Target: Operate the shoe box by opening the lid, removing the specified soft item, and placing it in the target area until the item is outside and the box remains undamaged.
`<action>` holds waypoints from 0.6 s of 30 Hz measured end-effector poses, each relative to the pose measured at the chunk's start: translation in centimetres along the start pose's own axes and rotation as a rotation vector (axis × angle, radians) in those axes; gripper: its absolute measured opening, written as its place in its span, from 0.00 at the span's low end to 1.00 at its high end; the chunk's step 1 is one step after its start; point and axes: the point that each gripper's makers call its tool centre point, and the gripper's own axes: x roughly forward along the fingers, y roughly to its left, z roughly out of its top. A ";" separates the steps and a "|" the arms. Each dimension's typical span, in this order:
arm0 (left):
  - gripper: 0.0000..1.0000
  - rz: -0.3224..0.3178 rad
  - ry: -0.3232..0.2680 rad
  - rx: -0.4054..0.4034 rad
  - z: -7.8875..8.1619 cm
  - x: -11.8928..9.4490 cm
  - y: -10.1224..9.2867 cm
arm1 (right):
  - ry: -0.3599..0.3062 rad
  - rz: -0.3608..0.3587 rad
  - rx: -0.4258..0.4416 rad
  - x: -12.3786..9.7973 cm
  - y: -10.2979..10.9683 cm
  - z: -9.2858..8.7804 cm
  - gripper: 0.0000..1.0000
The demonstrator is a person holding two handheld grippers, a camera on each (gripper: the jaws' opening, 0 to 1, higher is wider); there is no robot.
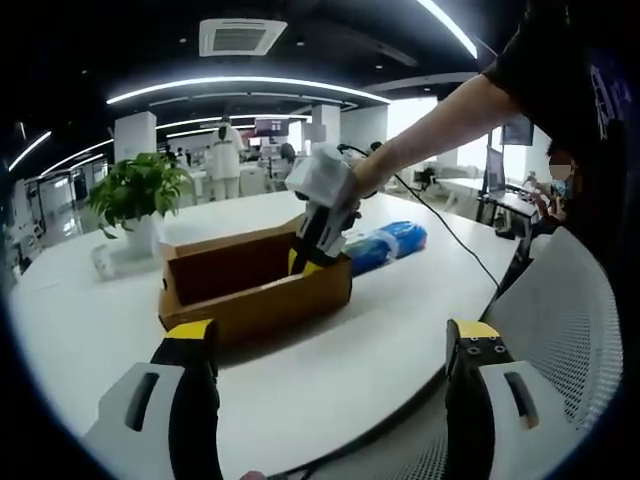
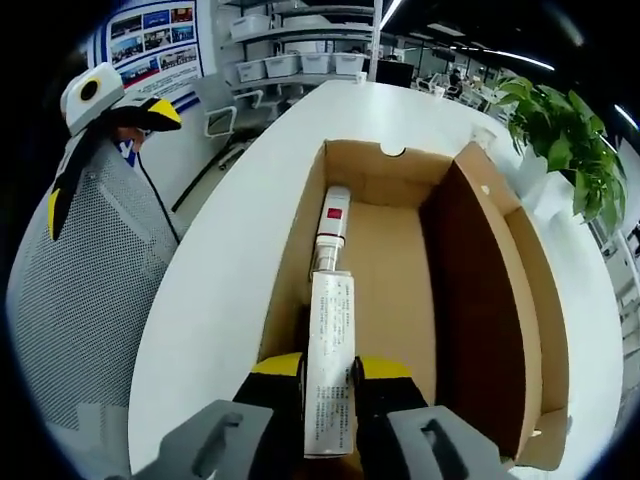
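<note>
Yellow-tipped right gripper point(image 2: 329, 375) fingers pinch a flat white tube point(image 2: 331, 375) inside the brown cardboard shoe box point(image 2: 480, 300); left gripper point(image 1: 335, 350) gapes.

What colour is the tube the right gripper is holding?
White tube with a red label near its cap, clearest in the right gripper view.

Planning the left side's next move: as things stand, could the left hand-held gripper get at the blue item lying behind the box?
Probably not directly: the left hand-held gripper is open, but the shoe box and the right hand-held gripper stand between it and the blue item.
</note>
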 end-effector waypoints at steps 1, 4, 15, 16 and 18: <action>0.94 0.001 0.000 0.000 0.0 0.0 0.0 | 0.000 0.001 0.002 0.0 0.0 0.0 0.14; 0.94 0.000 -0.002 -0.001 0.0 0.0 0.0 | 0.002 -0.003 0.001 -0.1 -0.1 -0.1 0.14; 0.94 -0.001 -0.006 0.001 0.1 0.0 0.0 | -0.022 -0.042 -0.005 -1.0 -0.5 0.3 0.13; 0.94 -0.002 -0.006 0.001 0.1 0.0 -0.1 | -0.026 -0.046 -0.008 -1.2 -0.6 0.4 0.13; 0.94 -0.005 -0.004 0.003 0.1 0.0 -0.1 | -0.039 -0.056 -0.008 -1.6 -0.7 0.8 0.13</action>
